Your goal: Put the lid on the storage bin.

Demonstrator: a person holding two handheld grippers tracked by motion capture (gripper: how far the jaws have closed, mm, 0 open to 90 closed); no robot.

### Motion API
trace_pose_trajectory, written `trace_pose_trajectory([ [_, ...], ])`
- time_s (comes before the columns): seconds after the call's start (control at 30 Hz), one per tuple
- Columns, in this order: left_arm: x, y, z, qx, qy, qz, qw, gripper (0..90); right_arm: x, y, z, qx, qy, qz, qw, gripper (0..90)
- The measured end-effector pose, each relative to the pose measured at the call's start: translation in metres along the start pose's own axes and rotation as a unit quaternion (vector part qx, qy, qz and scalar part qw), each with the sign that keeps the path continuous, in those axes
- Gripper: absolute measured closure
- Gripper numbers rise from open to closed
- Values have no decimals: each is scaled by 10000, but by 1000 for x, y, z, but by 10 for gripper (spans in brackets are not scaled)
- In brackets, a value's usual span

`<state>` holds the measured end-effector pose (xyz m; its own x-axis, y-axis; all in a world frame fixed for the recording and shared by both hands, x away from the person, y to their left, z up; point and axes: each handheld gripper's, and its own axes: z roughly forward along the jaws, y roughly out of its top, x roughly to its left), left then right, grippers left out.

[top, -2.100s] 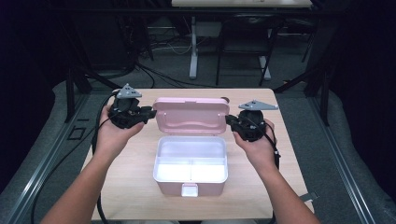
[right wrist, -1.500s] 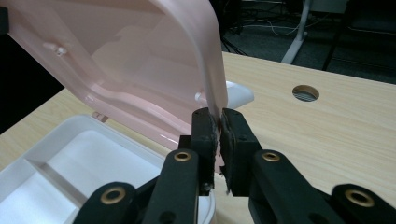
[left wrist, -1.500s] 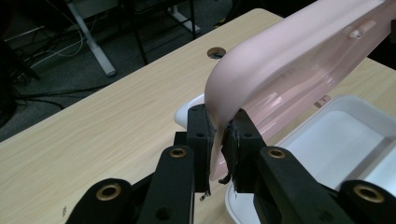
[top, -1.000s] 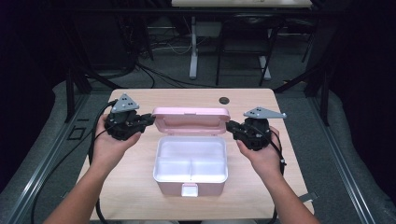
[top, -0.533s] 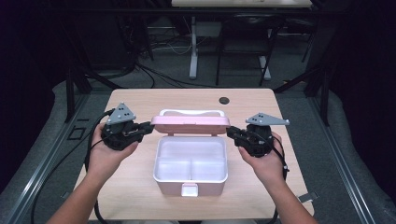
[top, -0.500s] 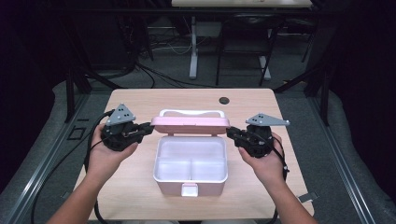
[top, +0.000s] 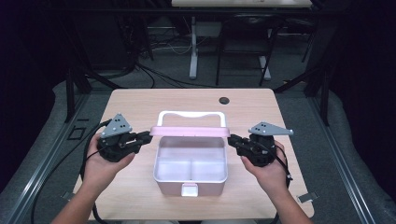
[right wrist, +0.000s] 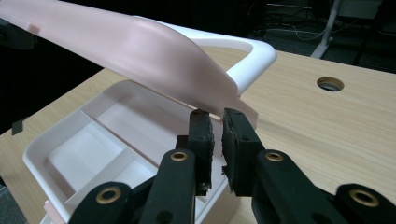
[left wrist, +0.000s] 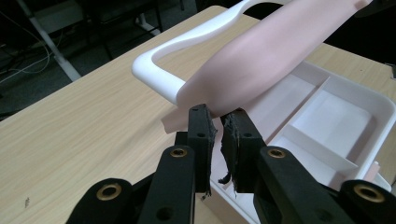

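Since the earlier frames, the pink lid [top: 189, 131] has swung from lying flat open behind the box to standing nearly on edge over the back rim, its white carry handle [top: 191, 116] now sticking up above it, and both my hands have drawn down the frame toward me. I have the left gripper [top: 145, 136] pinched on the lid's left end and the right gripper [top: 232, 139] pinched on its right end; in the left gripper view the jaws clamp the thin pink lip [left wrist: 215, 112], and in the right gripper view they bite the corner [right wrist: 212, 109] the same way. I hold it at both ends so the lid turns evenly on its hinge and doesn't twist. The white storage box [top: 190, 161] sits at the centre of the wooden table [top: 140, 102], slightly below mid-frame, its divided tray bare and its pink front latch [top: 189, 190] facing me at the bottom. A round cable hole [top: 224, 100] sits in the tabletop toward the upper right. Compared with before, the lid now covers none of the far tabletop, and I judge it is about halfway closed.
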<state>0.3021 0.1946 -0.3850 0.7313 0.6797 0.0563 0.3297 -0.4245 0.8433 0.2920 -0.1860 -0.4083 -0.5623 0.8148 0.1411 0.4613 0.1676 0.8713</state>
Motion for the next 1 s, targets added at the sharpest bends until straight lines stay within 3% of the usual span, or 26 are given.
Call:
trace_pose_trajectory([
  [0.3,-5,-13,-1,35,-66,33,10000,815,3,-11,-6,40,114,-30,9999,846],
  [0.4,-7,-18,-1,23,-97,17,9999,816,5,-14,-7,78,23,-54,10000,857],
  [0.43,-8,-19,-1,34,-114,6,9999,815,5,-16,-7,66,199,-51,9998,860],
  [0.67,-11,-31,-2,86,-128,0,9999,827,5,-27,-12,79,130,9,9999,876],
  [0.7,-11,-33,-2,96,-119,6,9999,827,3,-28,-13,73,301,30,9995,877],
  [0.73,-12,-34,-2,89,-105,5,9999,825,4,-29,-14,67,134,49,9999,878],
  [1.0,-13,-49,-3,46,-42,-67,10000,837,-1,-37,-15,93,100,139,9998,881],
])
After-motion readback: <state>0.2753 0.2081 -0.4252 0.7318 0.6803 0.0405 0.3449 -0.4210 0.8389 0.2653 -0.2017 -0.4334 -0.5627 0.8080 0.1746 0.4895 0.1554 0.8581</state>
